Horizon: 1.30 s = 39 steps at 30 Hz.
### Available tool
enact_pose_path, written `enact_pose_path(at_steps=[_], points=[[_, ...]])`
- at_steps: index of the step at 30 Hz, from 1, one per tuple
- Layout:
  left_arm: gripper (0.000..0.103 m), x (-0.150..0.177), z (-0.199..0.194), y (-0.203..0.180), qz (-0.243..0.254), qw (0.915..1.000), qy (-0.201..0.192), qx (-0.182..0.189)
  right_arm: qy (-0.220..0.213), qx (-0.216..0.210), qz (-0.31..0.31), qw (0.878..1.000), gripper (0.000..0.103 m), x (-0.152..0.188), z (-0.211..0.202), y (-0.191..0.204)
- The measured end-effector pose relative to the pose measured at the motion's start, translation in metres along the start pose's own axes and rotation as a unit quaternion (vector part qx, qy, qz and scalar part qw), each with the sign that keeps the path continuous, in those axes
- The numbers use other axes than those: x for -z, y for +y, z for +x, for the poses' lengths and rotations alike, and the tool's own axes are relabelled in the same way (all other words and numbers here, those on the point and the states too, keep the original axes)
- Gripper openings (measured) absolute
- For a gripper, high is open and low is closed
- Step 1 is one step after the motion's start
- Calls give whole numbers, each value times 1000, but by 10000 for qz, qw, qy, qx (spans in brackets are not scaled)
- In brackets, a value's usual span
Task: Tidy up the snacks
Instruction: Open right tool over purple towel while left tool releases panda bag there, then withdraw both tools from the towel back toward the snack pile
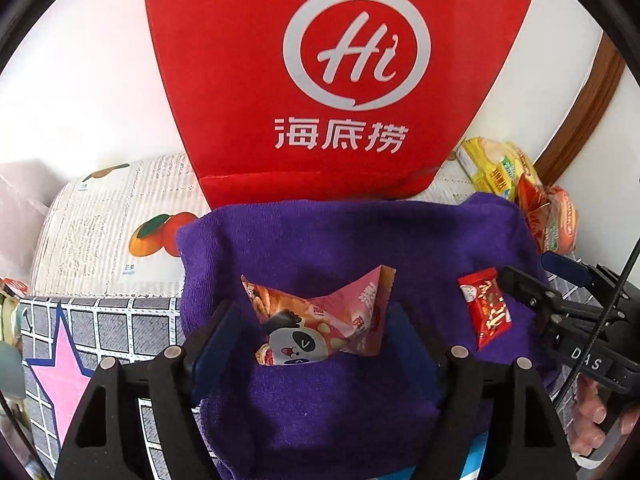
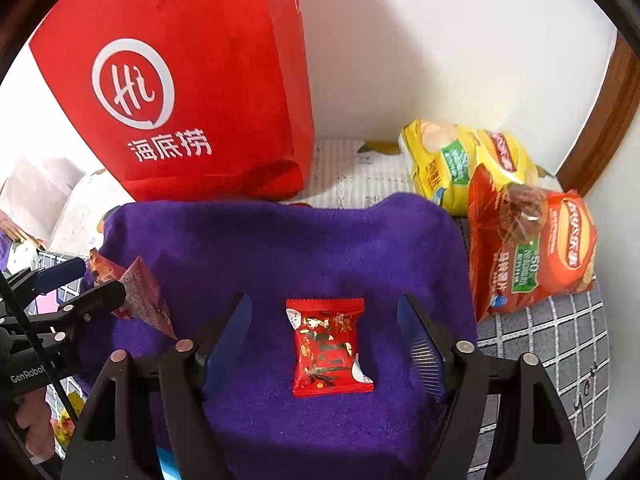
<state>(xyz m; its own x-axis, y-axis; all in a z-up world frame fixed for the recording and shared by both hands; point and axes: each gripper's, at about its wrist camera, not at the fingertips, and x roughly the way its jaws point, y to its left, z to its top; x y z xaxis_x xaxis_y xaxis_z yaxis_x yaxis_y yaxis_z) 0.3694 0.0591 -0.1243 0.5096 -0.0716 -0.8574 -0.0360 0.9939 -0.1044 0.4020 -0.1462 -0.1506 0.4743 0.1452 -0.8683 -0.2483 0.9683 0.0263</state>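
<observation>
Under the left wrist camera, the left tongs (image 1: 316, 344) stand released, the two blue pads spread with clear gaps either side of a pink panda snack bag (image 1: 320, 320) that lies between them on the purple towel (image 1: 304, 240), its puffed body rising toward the camera and its long edge running across the gap from pad to pad. Off to the right on the same towel lies the small red candy packet (image 1: 484, 312), beside the other tool's tips. From the right wrist camera, the right tongs (image 2: 324, 348) are likewise released, pads well clear of the red candy packet (image 2: 330, 346), which lies flat and centred between them, its long axis pointing away from the camera along the fingers. Each snack is nearest its own hand. Behind the towel stands the red paper bag (image 2: 180, 92), probably where the snacks go; yellow and orange chip bags (image 2: 520, 220) sit at the right.
</observation>
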Motion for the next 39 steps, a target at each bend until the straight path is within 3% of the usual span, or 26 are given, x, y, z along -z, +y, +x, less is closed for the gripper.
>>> enact_pose_path(at_steps=[10,21,26,31,39], points=[[76,-1,-21,4,-104,9994,-325,5,-352,-31,169,9992,79,-5,-25,-4],[76,1,-37,-14,43,9985,-538,124,-967,233,-293,9946,79,-6,-54,10],[76,2,-48,-16,66,9978,-641,160,-947,111,-298,9950,79,-8,-60,12],[76,3,-62,-20,155,9969,-752,142,-1223,122,-234,9921,79,-6,-75,13],[74,6,-91,-27,337,9935,-1085,102,-1408,-262,-154,9896,79,1,-110,23]])
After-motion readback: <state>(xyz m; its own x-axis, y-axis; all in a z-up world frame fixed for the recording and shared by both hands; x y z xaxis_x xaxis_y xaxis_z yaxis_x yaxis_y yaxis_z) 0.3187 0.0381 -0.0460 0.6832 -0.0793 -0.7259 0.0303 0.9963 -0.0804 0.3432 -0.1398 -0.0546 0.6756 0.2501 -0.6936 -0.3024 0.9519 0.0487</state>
